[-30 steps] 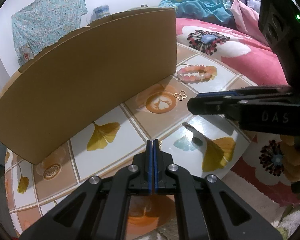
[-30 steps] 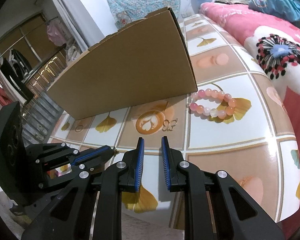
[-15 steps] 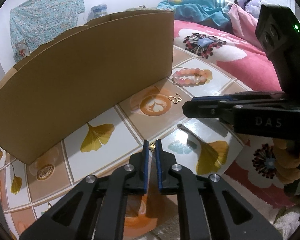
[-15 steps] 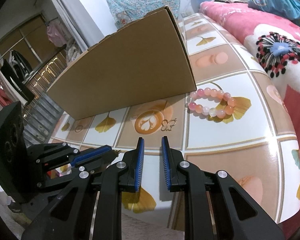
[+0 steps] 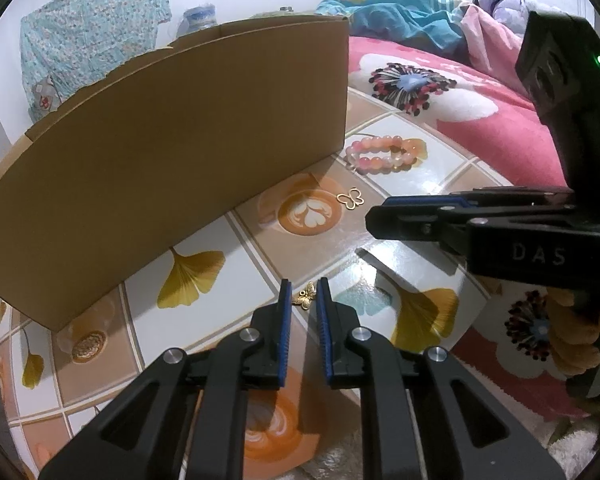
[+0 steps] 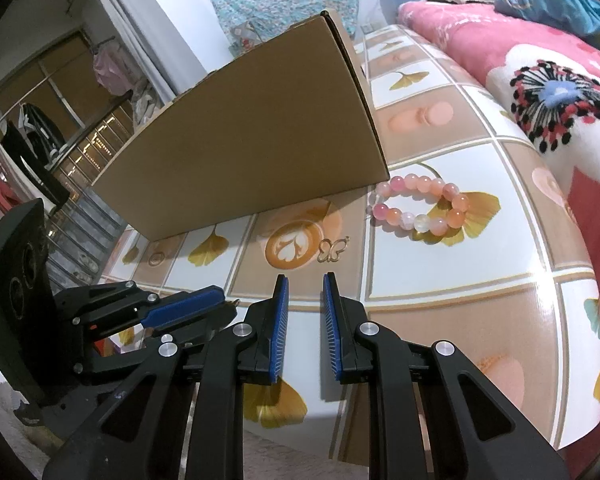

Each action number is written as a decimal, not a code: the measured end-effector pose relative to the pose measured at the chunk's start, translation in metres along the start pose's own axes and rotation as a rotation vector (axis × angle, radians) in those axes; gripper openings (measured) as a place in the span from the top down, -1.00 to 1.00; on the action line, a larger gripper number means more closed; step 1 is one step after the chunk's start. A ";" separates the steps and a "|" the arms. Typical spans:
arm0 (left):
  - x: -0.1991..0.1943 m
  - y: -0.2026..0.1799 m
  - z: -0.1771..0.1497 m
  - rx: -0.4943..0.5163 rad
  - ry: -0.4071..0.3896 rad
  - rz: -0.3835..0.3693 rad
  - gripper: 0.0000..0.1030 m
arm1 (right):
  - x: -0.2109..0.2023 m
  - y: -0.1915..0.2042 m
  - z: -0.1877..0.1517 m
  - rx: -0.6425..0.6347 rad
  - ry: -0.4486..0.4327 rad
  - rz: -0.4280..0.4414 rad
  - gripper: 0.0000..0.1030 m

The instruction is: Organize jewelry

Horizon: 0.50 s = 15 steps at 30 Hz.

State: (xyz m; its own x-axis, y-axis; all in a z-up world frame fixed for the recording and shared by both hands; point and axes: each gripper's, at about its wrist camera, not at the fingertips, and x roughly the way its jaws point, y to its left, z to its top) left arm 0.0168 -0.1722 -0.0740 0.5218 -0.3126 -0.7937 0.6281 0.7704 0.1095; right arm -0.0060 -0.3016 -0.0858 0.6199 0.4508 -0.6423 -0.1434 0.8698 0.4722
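A small gold butterfly charm [image 5: 306, 298] lies on the tiled tablecloth [image 5: 404, 264] between the tips of my left gripper [image 5: 304, 285]. Its jaws are opening and the pads stand clear of the charm. A gold outline butterfly [image 5: 351, 199] [image 6: 332, 249] and a pink bead bracelet [image 5: 380, 162] [image 6: 404, 219] lie farther back, by the corner of a cardboard box [image 5: 172, 140] [image 6: 252, 160]. My right gripper [image 6: 306, 280] hovers over the table's front edge, slightly open with nothing between its fingers. It reaches in from the right in the left wrist view [image 5: 376, 216].
The tall box wall runs along the far left of the table. A pink flowered bedspread [image 5: 440, 92] [image 6: 540, 80] borders the table on the right. The left gripper [image 6: 220, 304] sits close beside the right one at the table's front edge.
The left jaws have gone from shut to parted, and the gold charm they pinched now lies loose between them. The right gripper has not moved.
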 end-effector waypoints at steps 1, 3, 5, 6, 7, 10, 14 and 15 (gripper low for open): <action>0.000 0.000 0.001 -0.001 0.004 0.001 0.77 | 0.000 0.000 0.000 0.001 -0.001 0.000 0.65; 0.000 0.002 0.002 -0.015 0.013 -0.007 0.77 | -0.001 0.000 0.000 0.002 -0.002 -0.001 0.65; 0.001 0.004 0.003 -0.029 0.019 -0.017 0.77 | -0.001 -0.001 -0.001 0.004 -0.002 -0.002 0.65; 0.001 0.004 0.003 -0.033 0.021 -0.018 0.77 | -0.001 -0.001 -0.001 0.005 -0.002 -0.002 0.65; 0.001 0.004 0.003 -0.037 0.024 -0.018 0.76 | -0.001 -0.001 0.000 0.005 -0.002 -0.002 0.65; 0.002 0.003 0.004 -0.041 0.027 -0.018 0.72 | -0.001 -0.001 0.000 0.005 -0.002 -0.002 0.65; 0.002 0.003 0.005 -0.058 0.034 -0.013 0.70 | -0.001 -0.001 0.000 0.008 -0.002 -0.001 0.65; 0.002 0.002 0.005 -0.057 0.035 -0.010 0.70 | -0.001 -0.001 0.000 0.009 -0.003 -0.001 0.65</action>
State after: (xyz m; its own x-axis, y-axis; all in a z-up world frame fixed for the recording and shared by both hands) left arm 0.0219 -0.1737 -0.0727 0.4946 -0.3021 -0.8149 0.5988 0.7981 0.0675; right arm -0.0061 -0.3032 -0.0860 0.6222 0.4491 -0.6413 -0.1357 0.8686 0.4766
